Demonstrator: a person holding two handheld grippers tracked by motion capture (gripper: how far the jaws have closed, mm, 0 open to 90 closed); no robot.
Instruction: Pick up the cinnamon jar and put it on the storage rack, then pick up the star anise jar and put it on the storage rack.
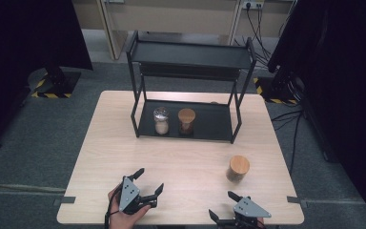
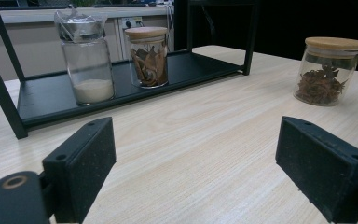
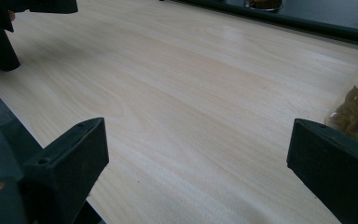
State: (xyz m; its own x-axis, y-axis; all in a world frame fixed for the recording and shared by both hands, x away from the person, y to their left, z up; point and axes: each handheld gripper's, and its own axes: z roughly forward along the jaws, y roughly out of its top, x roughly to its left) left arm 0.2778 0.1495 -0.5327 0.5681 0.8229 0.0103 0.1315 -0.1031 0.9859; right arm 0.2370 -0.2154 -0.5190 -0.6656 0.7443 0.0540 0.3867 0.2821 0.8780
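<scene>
Pale wooden table [image 1: 124, 143]: the star-anise jar [image 1: 238, 168] stands upright near its right edge, just beyond the empty, wide-open right gripper [image 1: 229, 205]; the left gripper [image 1: 148, 181], equally wide, sits farther off.

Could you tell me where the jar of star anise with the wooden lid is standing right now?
In the high view the star anise jar stands alone on the table, right of centre, in front of the black rack and just ahead of the right gripper.
</scene>
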